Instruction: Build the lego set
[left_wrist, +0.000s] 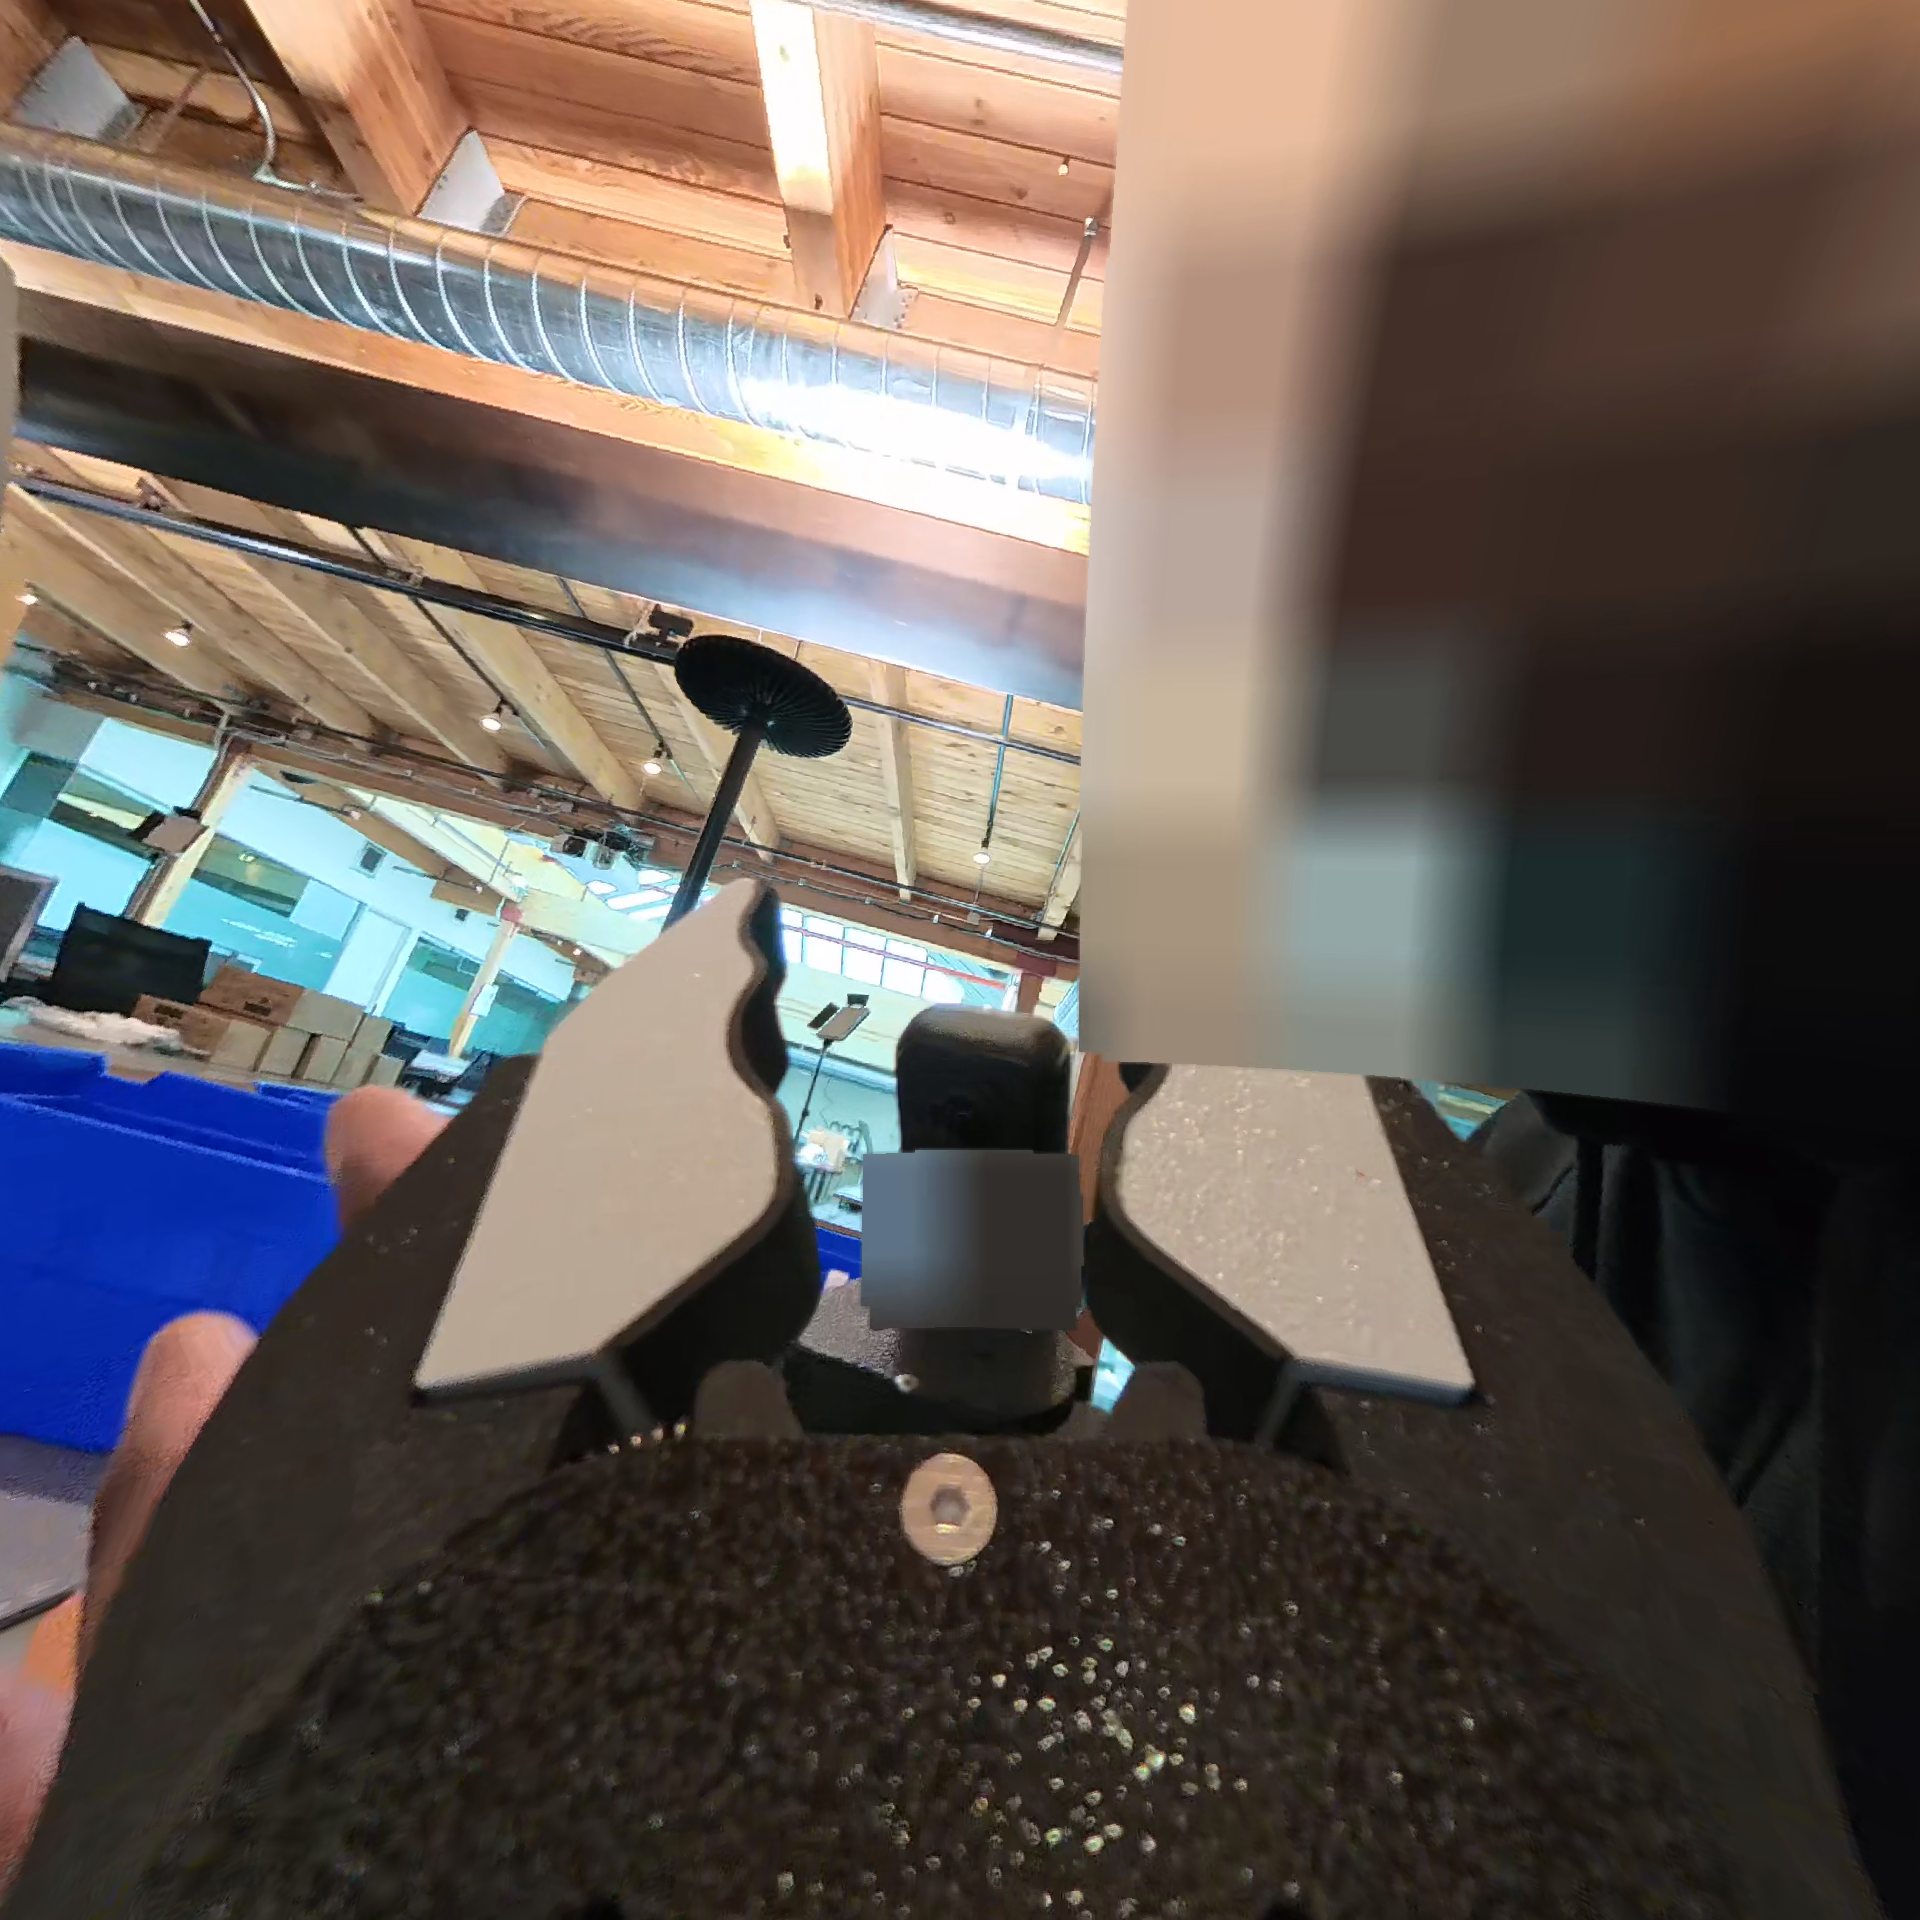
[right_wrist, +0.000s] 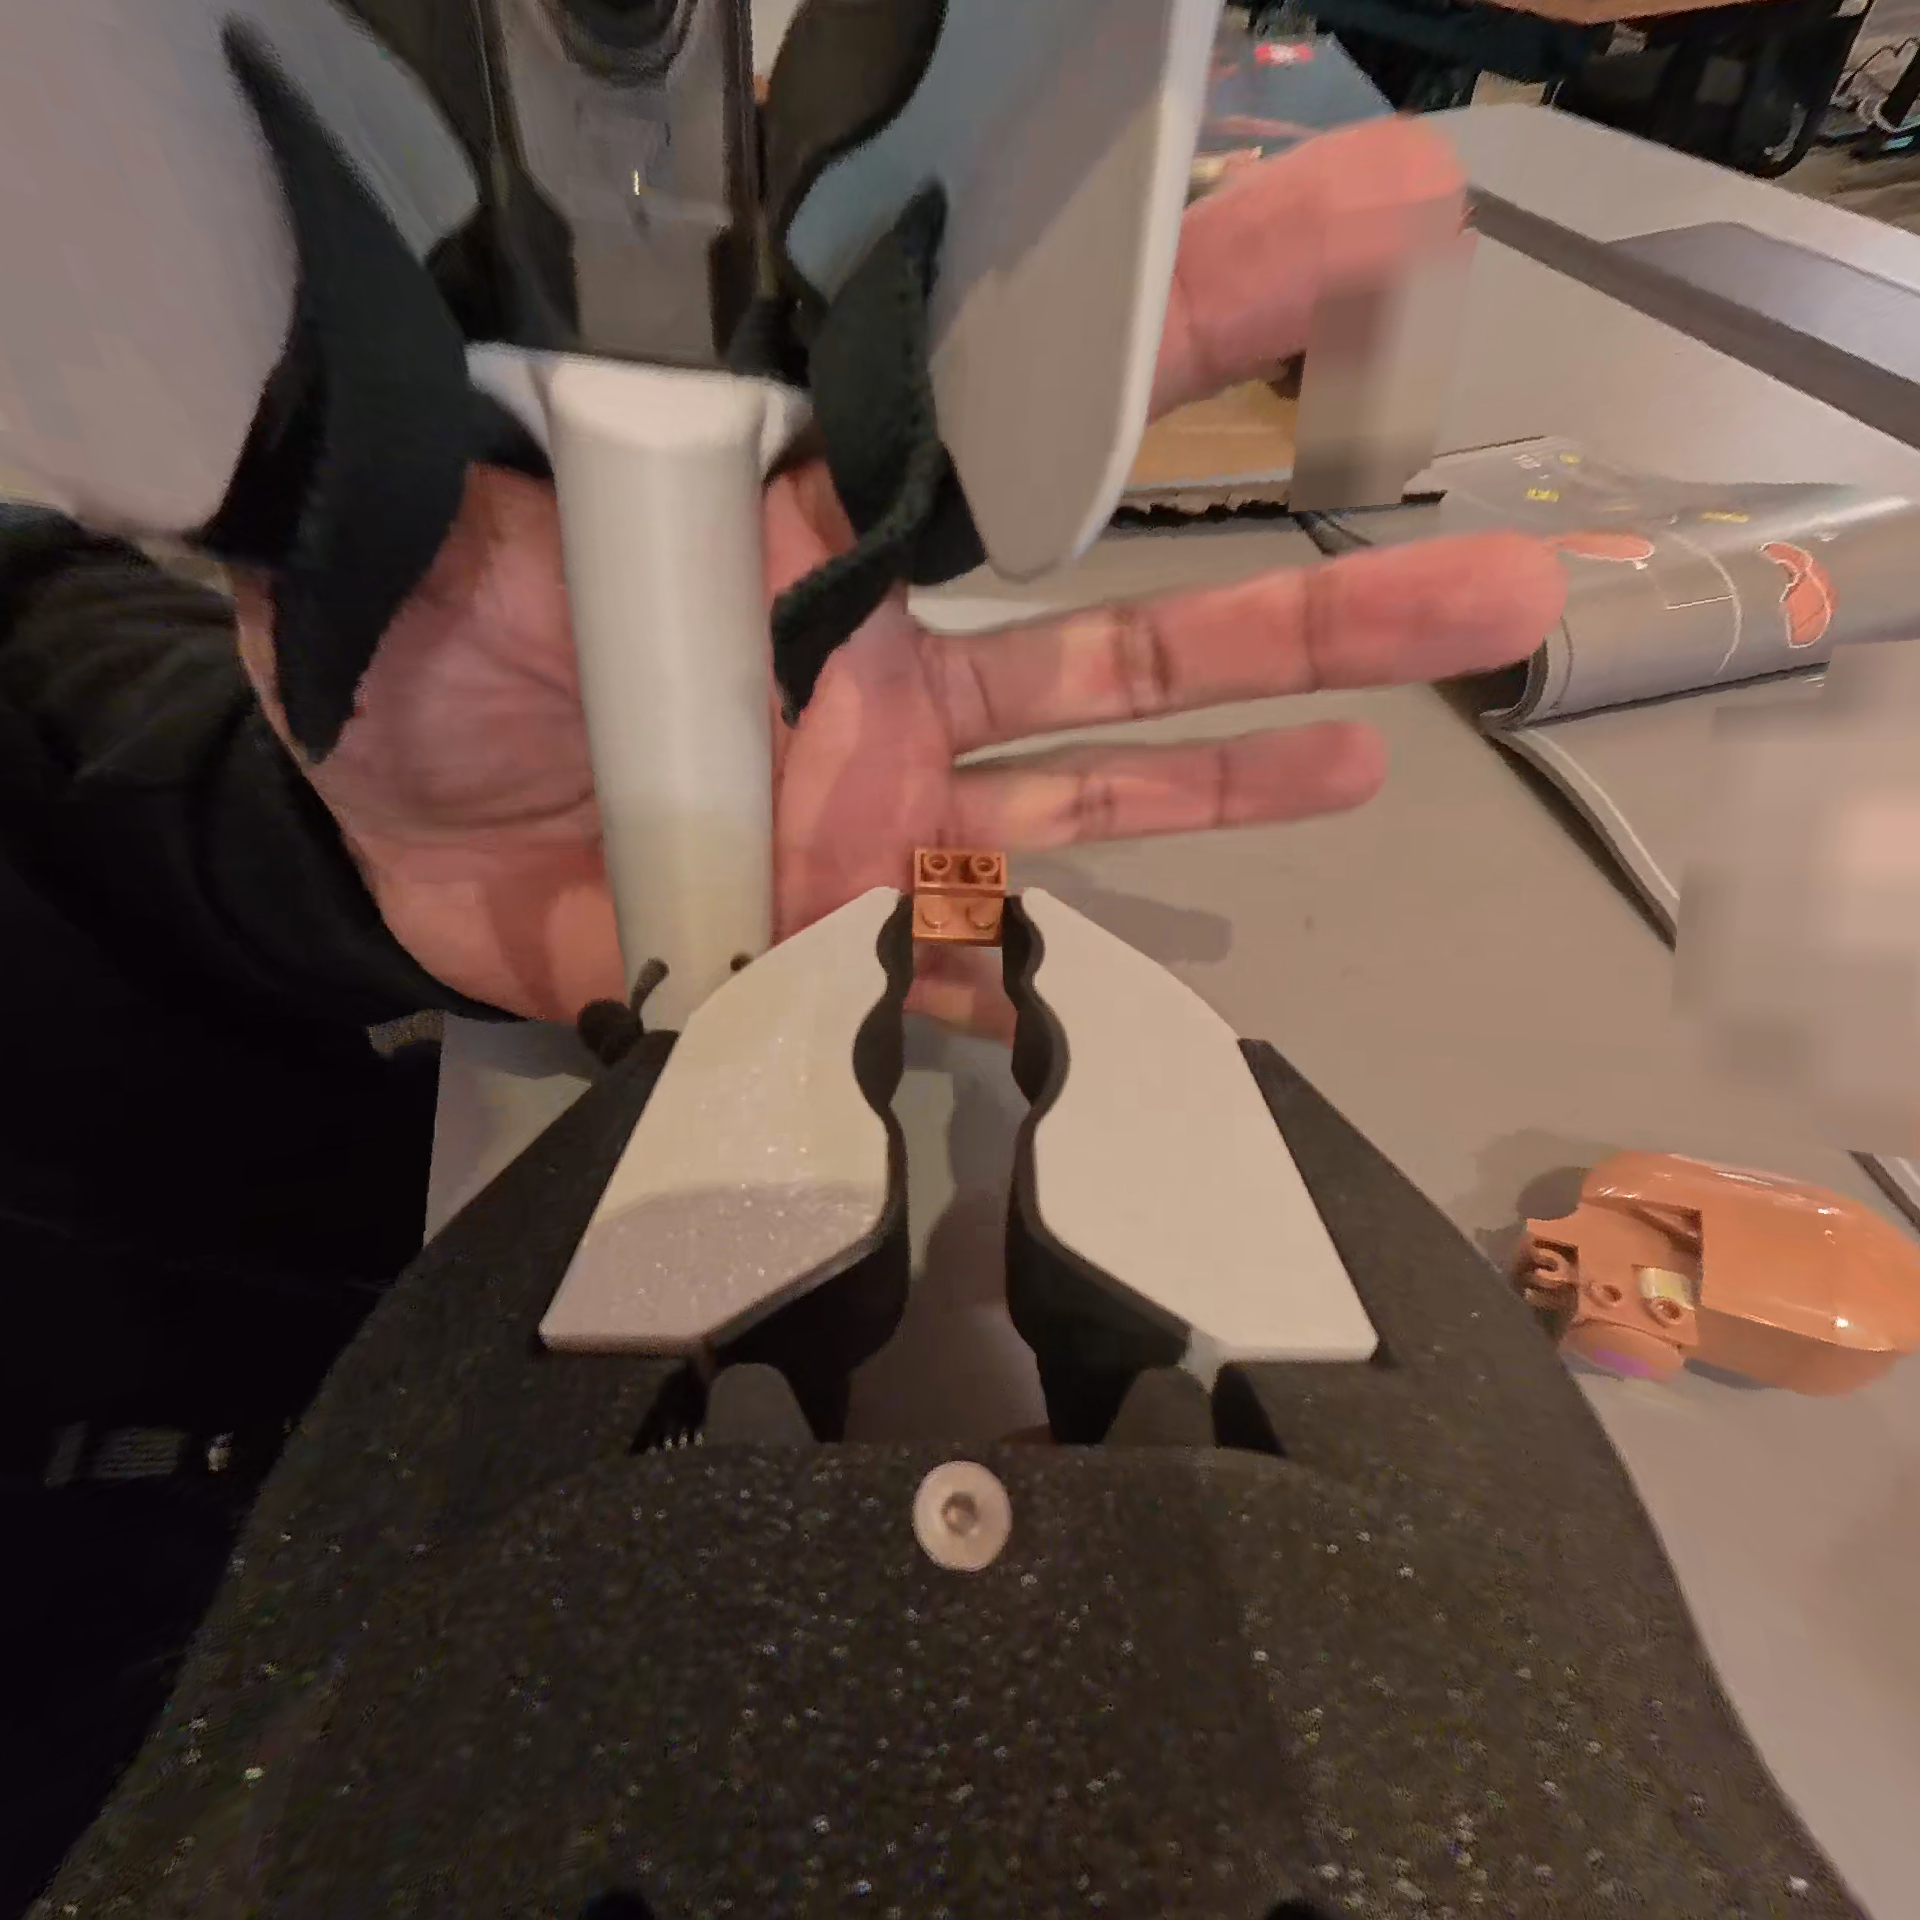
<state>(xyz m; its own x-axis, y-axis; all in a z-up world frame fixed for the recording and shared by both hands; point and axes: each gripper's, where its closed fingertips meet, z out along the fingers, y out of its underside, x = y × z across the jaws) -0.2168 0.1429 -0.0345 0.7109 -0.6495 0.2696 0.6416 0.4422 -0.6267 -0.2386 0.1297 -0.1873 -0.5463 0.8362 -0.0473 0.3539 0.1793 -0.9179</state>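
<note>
In the right wrist view my right gripper (right_wrist: 958, 916) is shut on a small copper-orange brick (right_wrist: 961, 871) and holds it at the fingertips, above the grey table (right_wrist: 1299, 1039) and just in front of an open palm (right_wrist: 468, 727). The left gripper's grey handle (right_wrist: 665, 675) lies across that palm. A partly built copper-coloured lego model (right_wrist: 1704, 1268) lies on the table to the right. In the left wrist view my left gripper (left_wrist: 951, 997) is open and empty and points up towards the wooden ceiling. Its right fingertip is hidden by a blurred patch.
An open instruction booklet (right_wrist: 1662, 613) lies at the back right of the table, with a cardboard box (right_wrist: 1216, 447) behind the hand. In the left wrist view a black camera on a mount (left_wrist: 982, 1081) shows between the fingers, and blue bins (left_wrist: 135, 1247) stand at the left.
</note>
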